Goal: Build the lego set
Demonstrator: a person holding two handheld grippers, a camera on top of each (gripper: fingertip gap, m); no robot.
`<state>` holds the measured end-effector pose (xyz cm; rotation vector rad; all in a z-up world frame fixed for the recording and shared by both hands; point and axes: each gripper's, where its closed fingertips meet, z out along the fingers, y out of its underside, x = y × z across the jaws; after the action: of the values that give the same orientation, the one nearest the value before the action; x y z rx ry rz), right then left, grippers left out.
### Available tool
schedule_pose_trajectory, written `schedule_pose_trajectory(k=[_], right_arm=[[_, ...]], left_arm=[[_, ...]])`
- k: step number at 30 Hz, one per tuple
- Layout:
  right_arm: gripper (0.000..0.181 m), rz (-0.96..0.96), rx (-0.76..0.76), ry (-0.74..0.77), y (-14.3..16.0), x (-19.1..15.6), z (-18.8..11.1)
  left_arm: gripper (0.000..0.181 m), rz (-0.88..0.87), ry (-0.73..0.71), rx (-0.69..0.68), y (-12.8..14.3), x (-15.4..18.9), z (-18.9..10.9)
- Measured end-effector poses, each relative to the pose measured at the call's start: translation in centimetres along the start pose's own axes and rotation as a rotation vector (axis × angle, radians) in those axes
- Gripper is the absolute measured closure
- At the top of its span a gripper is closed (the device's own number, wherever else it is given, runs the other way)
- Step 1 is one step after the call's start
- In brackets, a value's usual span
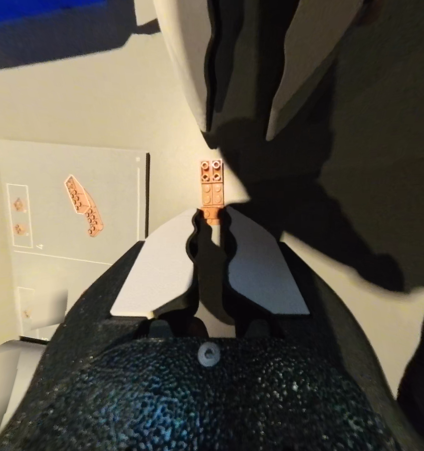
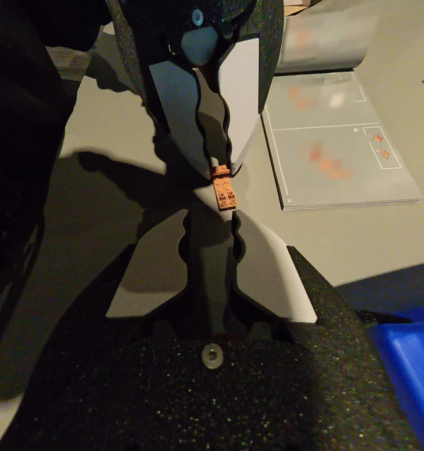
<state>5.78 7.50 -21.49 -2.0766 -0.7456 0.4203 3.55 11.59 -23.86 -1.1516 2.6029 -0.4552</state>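
A small orange lego assembly (image 1: 212,188) of studded plates is held by one end in my left gripper (image 1: 212,214), which is shut on it a little above the pale table. Its free end points at my right gripper (image 1: 237,135), which hangs opposite with its jaws apart. In the right wrist view the assembly (image 2: 225,192) sticks out from the left gripper (image 2: 221,172), and its studded end lies just beyond the tips of my open, empty right gripper (image 2: 209,214). The two grippers face each other tip to tip.
An open instruction booklet (image 1: 71,207) lies flat on the table to the left of my left gripper; it also shows in the right wrist view (image 2: 340,158). A blue bin (image 2: 413,366) stands at the table's edge by my right gripper. Dark shadows cover the table around the grippers. The gap from one gripper's tips to the other's is roughly 6 cm.
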Motion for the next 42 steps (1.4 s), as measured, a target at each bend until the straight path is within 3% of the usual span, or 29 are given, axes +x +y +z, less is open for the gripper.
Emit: schedule_pose_trajectory(k=[20, 25, 30, 42], right_arm=[[0.150, 0.045, -0.016, 0.008, 0.0, 0.7, 0.4], [0.151, 0.018, -0.057, 0.036, 0.0, 1.1, 1.2], [0.152, -0.012, -0.191, 0.050, 1.3, 1.2, 2.4], [0.165, 0.011, -0.183, -0.011, 0.8, 1.3, 3.0]], left_arm=[[0.165, 0.065, 0.005, -0.017, -0.1, -0.3, 0.1], [0.164, 0.084, 0.030, 0.008, -0.4, -0.1, 0.2], [0.165, 0.077, 0.055, 0.039, -0.2, 0.0, 0.2], [0.164, 0.056, 0.116, 0.161, -0.2, -0.1, 0.4]])
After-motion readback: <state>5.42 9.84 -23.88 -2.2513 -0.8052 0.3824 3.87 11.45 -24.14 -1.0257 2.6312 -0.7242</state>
